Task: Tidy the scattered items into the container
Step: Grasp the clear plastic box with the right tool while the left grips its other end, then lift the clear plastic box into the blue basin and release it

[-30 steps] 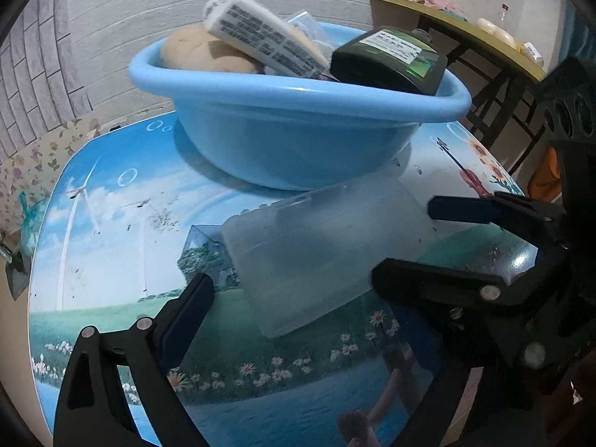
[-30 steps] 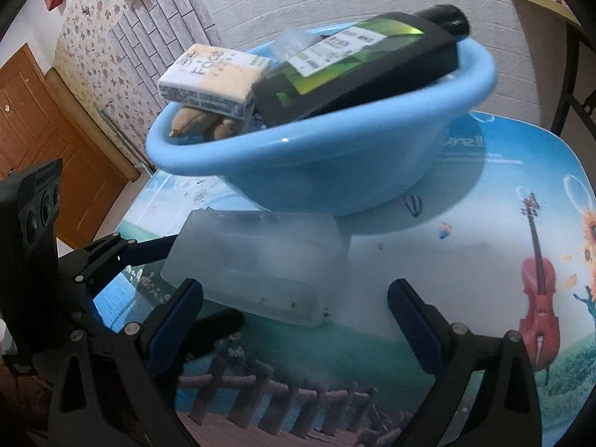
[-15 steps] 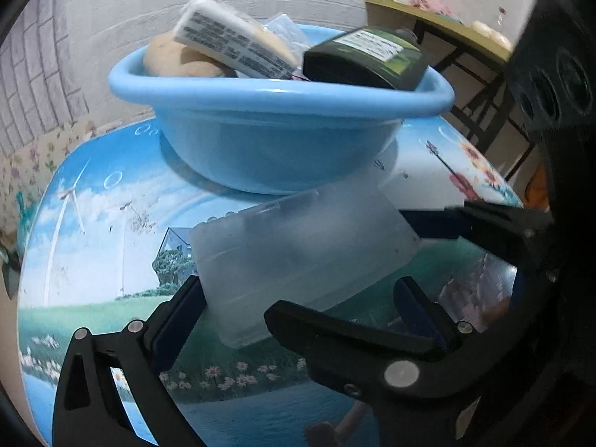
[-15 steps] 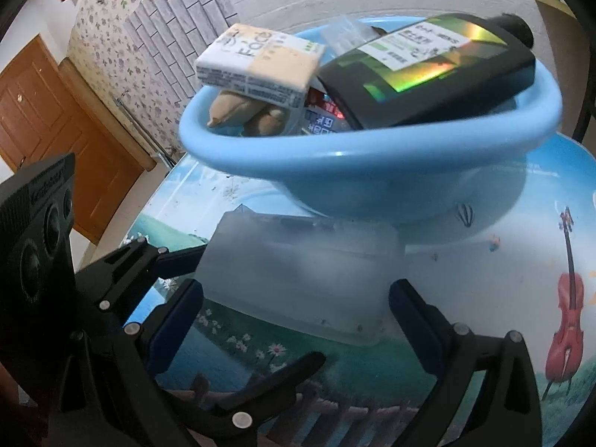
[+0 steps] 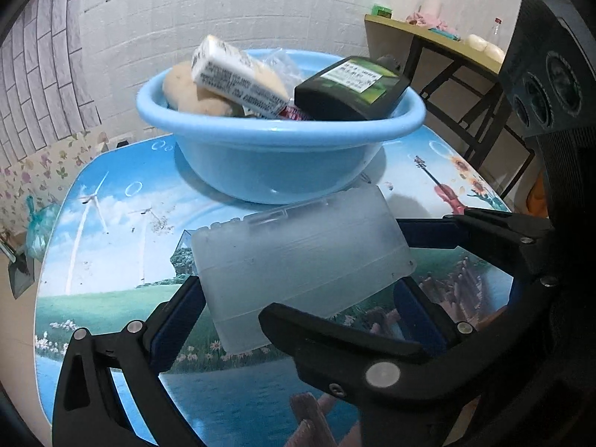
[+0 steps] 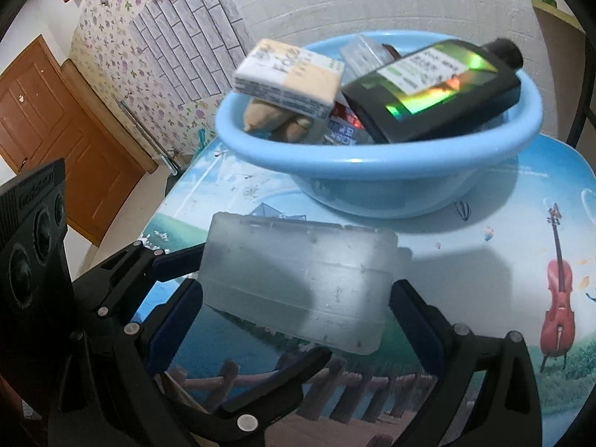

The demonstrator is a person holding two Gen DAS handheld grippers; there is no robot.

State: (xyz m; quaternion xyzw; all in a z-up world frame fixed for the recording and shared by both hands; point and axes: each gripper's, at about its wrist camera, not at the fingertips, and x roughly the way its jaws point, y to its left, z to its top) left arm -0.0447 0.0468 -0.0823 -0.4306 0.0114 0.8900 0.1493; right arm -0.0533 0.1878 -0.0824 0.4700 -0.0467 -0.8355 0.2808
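Observation:
A frosted clear plastic box (image 5: 301, 257) (image 6: 298, 283) is held off the table between both grippers, in front of the blue basin (image 5: 279, 164) (image 6: 391, 178). My left gripper (image 5: 298, 298) and my right gripper (image 6: 294, 309) each have their wide-set fingers against the box's ends. The basin holds a dark green-labelled bottle (image 5: 350, 89) (image 6: 436, 85), a white carton (image 5: 234, 74) (image 6: 287, 74) and a beige soft item (image 5: 190, 93). The right gripper's fingers (image 5: 484, 231) cross the left wrist view.
The table (image 5: 111, 223) has a glossy landscape print with a violin (image 6: 558, 290). A side table (image 5: 447, 41) with small items stands at the back right. A brown door (image 6: 56, 141) is on the left.
Both grippers have closed in on the box's ends and lifted it off the table. The basin now looks lower and farther in both views.

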